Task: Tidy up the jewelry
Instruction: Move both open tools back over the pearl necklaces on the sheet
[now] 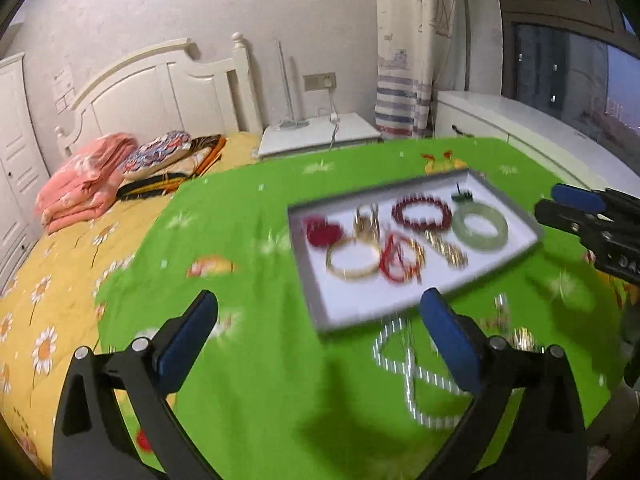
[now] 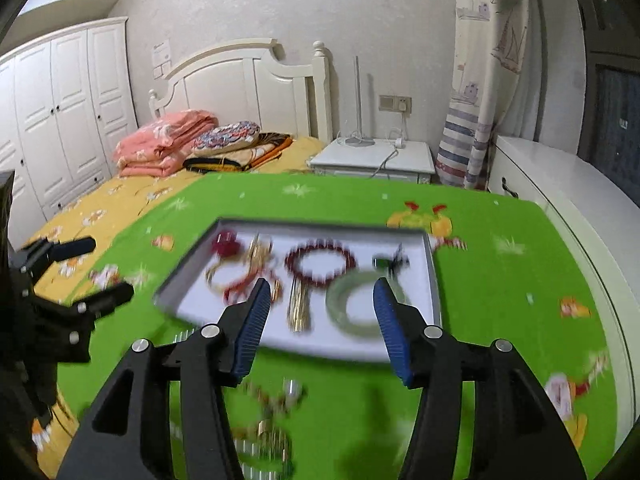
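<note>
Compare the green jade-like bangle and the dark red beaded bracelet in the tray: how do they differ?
The pale green jade-like bangle is one smooth solid ring; the dark red beaded bracelet is a loop of separate round beads. The bangle's band looks thicker. In the right wrist view the bangle lies nearer the camera, the bracelet behind it to the left. Both lie flat inside the grey-rimmed white tray, held by neither claw.

We see a grey-rimmed white tray (image 1: 308,264) at centre right of the left view, holding a green bangle (image 1: 480,227), a red bead bracelet (image 1: 422,213) and a gold bangle (image 1: 353,260). Below it, a sparkling chain (image 1: 404,364) lies looped on the green cloth (image 1: 248,320).
</note>
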Action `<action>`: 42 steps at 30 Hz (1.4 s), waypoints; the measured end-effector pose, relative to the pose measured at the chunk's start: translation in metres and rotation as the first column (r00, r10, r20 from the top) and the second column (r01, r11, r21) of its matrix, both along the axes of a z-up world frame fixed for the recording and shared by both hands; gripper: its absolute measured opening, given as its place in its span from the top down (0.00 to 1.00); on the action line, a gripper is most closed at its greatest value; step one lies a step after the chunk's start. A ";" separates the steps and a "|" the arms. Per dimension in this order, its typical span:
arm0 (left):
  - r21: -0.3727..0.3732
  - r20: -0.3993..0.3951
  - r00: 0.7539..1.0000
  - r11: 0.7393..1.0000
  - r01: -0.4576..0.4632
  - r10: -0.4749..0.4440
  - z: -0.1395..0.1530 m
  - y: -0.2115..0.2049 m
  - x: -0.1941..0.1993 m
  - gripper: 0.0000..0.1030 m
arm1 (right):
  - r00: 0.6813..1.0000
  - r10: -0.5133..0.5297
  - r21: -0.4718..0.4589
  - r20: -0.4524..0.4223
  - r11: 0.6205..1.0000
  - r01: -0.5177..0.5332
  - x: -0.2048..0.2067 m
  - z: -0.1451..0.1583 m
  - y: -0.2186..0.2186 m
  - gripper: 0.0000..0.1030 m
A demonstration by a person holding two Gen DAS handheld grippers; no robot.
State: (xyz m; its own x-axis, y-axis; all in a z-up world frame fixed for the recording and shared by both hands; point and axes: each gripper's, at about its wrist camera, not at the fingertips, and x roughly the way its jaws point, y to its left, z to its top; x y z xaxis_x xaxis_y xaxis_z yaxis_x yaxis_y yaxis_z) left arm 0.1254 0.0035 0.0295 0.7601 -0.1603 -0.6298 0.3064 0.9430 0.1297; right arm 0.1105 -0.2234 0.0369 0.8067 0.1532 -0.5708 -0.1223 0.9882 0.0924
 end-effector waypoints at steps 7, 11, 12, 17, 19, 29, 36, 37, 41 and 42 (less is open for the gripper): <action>0.040 -0.016 1.000 0.999 -0.001 0.001 -0.040 0.011 -0.047 0.05 | 0.995 -0.005 0.009 -0.100 1.000 0.006 -0.050 -0.044 -0.001 0.48; 0.086 -0.018 0.998 0.994 -0.063 0.065 -0.065 0.021 -0.047 0.05 | 0.992 0.019 0.013 -0.126 1.000 -0.018 -0.064 -0.058 0.010 0.48; 0.088 -0.019 0.997 0.993 -0.079 0.081 -0.069 0.023 -0.045 0.05 | 0.991 0.027 0.006 -0.130 1.000 -0.026 -0.065 -0.060 0.015 0.48; 0.059 -0.054 0.994 0.994 -0.095 0.098 -0.082 0.034 -0.038 0.05 | 0.986 0.111 -0.007 -0.126 0.994 -0.113 -0.058 -0.060 0.046 0.51; 0.066 -0.058 0.995 0.994 -0.083 0.087 -0.083 0.035 -0.038 0.04 | 0.979 0.148 -0.001 -0.137 0.989 -0.150 -0.051 -0.059 0.063 0.57; 0.032 -0.082 0.993 0.996 -0.083 0.086 -0.084 0.037 -0.033 0.04 | 0.965 0.142 -0.026 -0.219 0.988 -0.152 -0.022 -0.070 0.100 0.69; 0.030 -0.080 0.993 0.996 -0.083 0.085 -0.086 0.035 -0.033 0.04 | 0.963 0.076 -0.074 -0.258 0.992 -0.098 -0.013 -0.076 0.105 0.69; 0.025 -0.083 0.993 0.996 -0.082 0.084 -0.085 0.037 -0.032 0.04 | 0.963 0.072 -0.083 -0.259 0.992 -0.096 -0.013 -0.077 0.106 0.69; 0.022 -0.084 0.993 0.996 -0.083 0.085 -0.085 0.038 -0.032 0.04 | 0.968 0.056 -0.136 -0.246 0.986 -0.092 -0.014 -0.078 0.113 0.70; 0.024 -0.081 0.993 0.996 -0.083 0.085 -0.085 0.038 -0.032 0.04 | 0.968 0.055 -0.134 -0.246 0.987 -0.090 -0.014 -0.078 0.113 0.70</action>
State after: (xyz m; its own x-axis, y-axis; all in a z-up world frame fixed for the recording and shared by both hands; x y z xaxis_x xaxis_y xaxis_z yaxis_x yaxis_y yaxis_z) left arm 0.0929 0.0419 -0.0557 0.7158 -0.0843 -0.6932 0.2365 0.9633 0.1271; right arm 0.0969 -0.1106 -0.0412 0.6328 0.1085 -0.7667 -0.1855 0.9825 -0.0141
